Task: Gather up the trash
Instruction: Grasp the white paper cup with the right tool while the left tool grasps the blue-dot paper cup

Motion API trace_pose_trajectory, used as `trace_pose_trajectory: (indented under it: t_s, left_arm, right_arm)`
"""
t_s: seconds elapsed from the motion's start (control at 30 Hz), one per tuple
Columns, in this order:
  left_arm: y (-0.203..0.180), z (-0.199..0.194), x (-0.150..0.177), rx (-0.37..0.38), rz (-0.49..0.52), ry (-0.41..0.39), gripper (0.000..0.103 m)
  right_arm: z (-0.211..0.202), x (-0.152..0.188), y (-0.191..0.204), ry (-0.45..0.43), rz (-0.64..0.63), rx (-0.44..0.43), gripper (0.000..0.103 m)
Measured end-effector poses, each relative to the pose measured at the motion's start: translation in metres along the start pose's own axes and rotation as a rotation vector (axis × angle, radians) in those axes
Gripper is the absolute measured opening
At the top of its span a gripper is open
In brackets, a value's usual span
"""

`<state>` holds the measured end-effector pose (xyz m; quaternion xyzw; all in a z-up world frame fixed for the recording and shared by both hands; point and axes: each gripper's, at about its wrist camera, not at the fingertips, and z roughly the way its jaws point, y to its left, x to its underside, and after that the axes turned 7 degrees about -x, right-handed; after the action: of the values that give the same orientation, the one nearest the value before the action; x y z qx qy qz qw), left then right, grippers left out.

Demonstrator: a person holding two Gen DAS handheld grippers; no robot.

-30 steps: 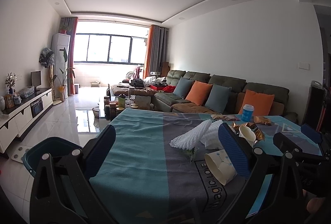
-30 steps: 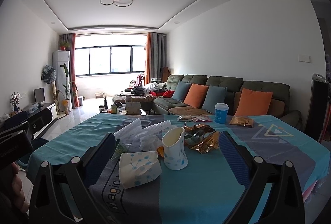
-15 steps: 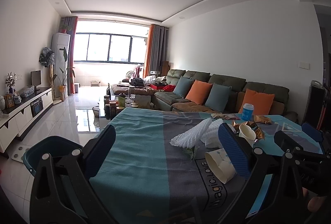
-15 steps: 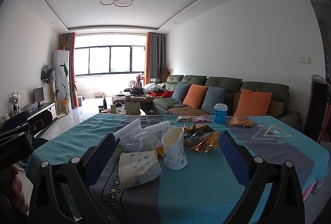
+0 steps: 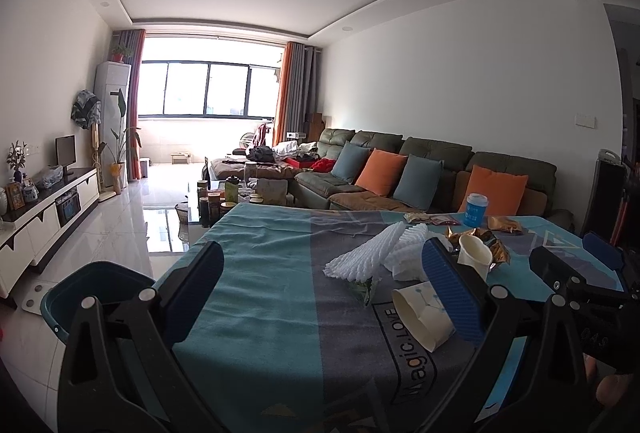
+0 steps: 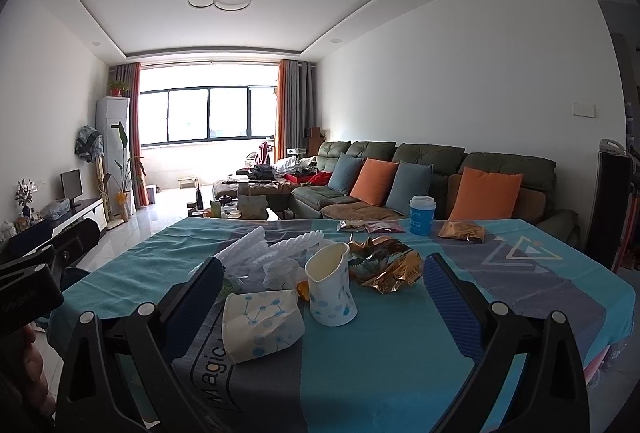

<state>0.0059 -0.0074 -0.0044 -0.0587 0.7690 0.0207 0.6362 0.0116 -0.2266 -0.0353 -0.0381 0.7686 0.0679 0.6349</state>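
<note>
Trash lies on the teal and grey tablecloth (image 6: pixel 400 345): a crushed paper cup (image 6: pixel 262 327) on its side, an upright paper cup (image 6: pixel 330 285), white foam netting (image 6: pixel 276 253), a crumpled gold wrapper (image 6: pixel 390 267), and snack packets (image 6: pixel 460 231). My right gripper (image 6: pixel 324 307) is open and empty, just short of the two cups. My left gripper (image 5: pixel 324 297) is open and empty over the table's left part; the crushed cup (image 5: pixel 420 315) lies by its right finger and the foam netting (image 5: pixel 372 259) is ahead. A dark teal bin (image 5: pixel 96 285) stands on the floor at the left.
A blue lidded cup (image 6: pixel 421 215) stands at the table's far side. Behind it is a green sofa (image 6: pixel 432 173) with orange and blue cushions. A coffee table (image 5: pixel 240 193) with jars and a white TV cabinet (image 5: pixel 44 209) stand beyond on the tiled floor.
Both grippers stay open and nearly still. The views shift only slightly.
</note>
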Motion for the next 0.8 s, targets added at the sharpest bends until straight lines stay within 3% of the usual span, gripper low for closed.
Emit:
trace_pose_trajectory:
  t_s: [0.33,0.6,0.8]
  left_arm:
    - [-0.018,0.026,0.01,0.073,0.029,0.102,0.098]
    - [-0.038,0.07,0.023,0.173,0.02,0.275,0.098]
    - [-0.07,0.097,0.033,0.229,0.058,0.354,0.098]
  right_arm:
    - [0.026,0.003,-0.016,0.071,0.039,0.001,0.097]
    - [0.052,0.006,-0.025,0.143,0.03,-0.021,0.096]
    - [0.062,0.0,-0.037,0.166,0.045,-0.029,0.096]
